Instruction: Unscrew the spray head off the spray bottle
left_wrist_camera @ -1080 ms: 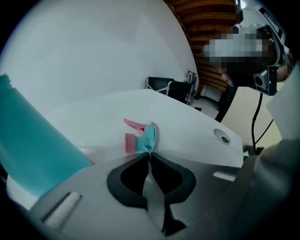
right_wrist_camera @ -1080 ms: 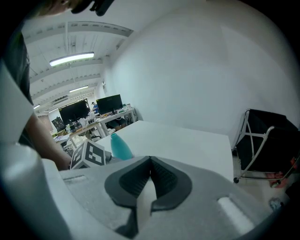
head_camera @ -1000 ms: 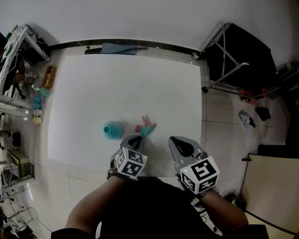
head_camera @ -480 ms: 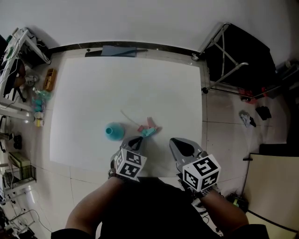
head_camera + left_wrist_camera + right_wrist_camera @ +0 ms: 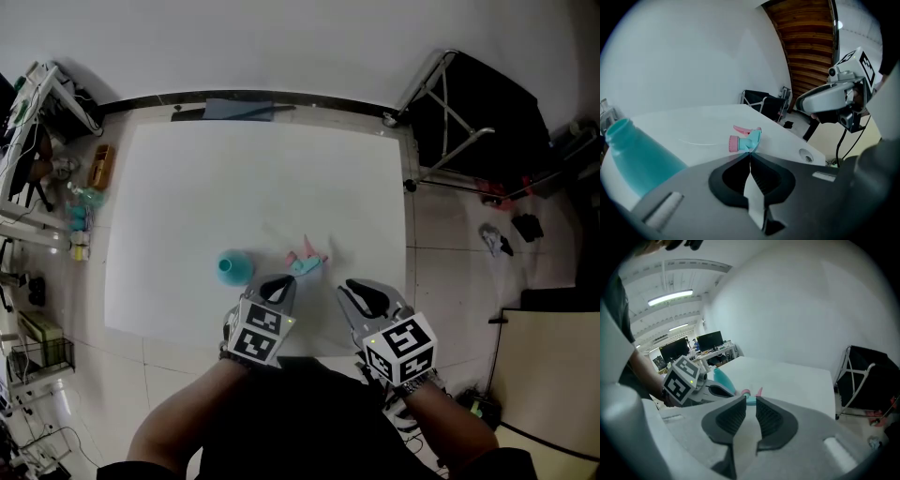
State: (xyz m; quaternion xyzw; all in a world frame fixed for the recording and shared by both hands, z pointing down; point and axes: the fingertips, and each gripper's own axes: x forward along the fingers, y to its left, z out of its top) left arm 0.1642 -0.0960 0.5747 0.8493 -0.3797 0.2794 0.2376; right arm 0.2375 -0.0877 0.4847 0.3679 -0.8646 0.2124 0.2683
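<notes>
The teal spray bottle (image 5: 234, 267) stands upright on the white table (image 5: 187, 169) with no head on it; it also shows in the left gripper view (image 5: 637, 159). The teal and pink spray head (image 5: 307, 258) lies on its side to the bottle's right, its thin dip tube trailing away (image 5: 746, 139). My left gripper (image 5: 277, 284) hovers just short of the spray head, shut and holding nothing (image 5: 750, 155). My right gripper (image 5: 361, 292) hangs near the table's front edge. Its jaws have just been opening and stand a narrow gap apart with nothing between them (image 5: 750, 401).
A black folding stand (image 5: 469, 103) is on the floor at the right. Cluttered shelves (image 5: 56, 178) line the left side. A dark flat item (image 5: 239, 101) lies at the table's far edge. A round hole (image 5: 805, 153) is set into the tabletop near the right edge.
The left gripper has lifted and drawn back from the spray head, which now lies a little further right of the bottle. The right gripper has stayed in place.
</notes>
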